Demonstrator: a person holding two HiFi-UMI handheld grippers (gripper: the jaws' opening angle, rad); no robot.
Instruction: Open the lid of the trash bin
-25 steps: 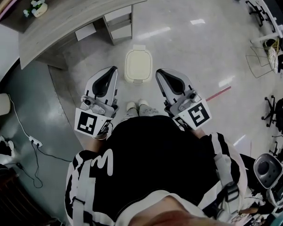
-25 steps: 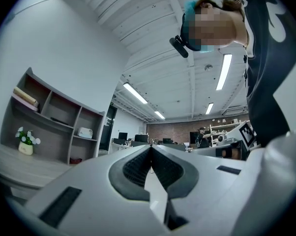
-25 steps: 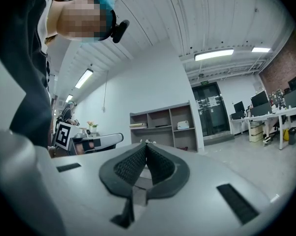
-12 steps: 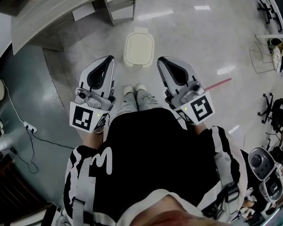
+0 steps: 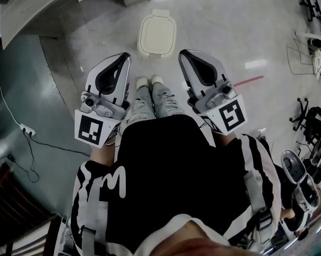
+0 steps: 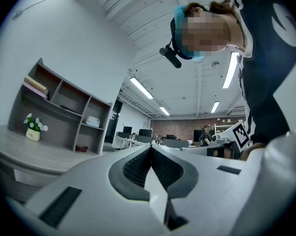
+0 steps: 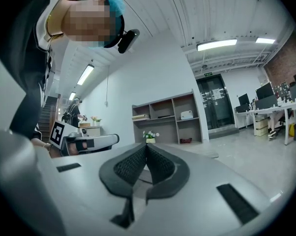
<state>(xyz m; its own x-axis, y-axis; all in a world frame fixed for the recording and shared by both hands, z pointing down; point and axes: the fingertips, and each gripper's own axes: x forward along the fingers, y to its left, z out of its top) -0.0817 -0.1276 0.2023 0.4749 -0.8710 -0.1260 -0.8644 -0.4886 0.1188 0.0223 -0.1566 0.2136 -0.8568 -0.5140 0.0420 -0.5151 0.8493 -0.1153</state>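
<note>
A cream, round-cornered plastic trash bin is seen from above on the glossy grey floor, its lid lying flat and shut. The bin is placed just ahead of a person's pale shoes, beyond the tips of the two hand-held tools and between their lines. The grey-and-black left gripper is held to the bin's left and the matching right gripper to its right; the bin is touched by neither. In the left gripper view the ribbed black pads are shown pressed together at their tips with nothing caught between them, and the right gripper view shows the right pair closed and empty in the same way. Both gripper views are turned out across an office room. A grey open shelf unit with a small pot of white flowers is pictured beyond the right tool. In the head view a curved grey wooden counter is seen at upper left, a white power strip on its cable at left, and a red floor strip at right.
</note>
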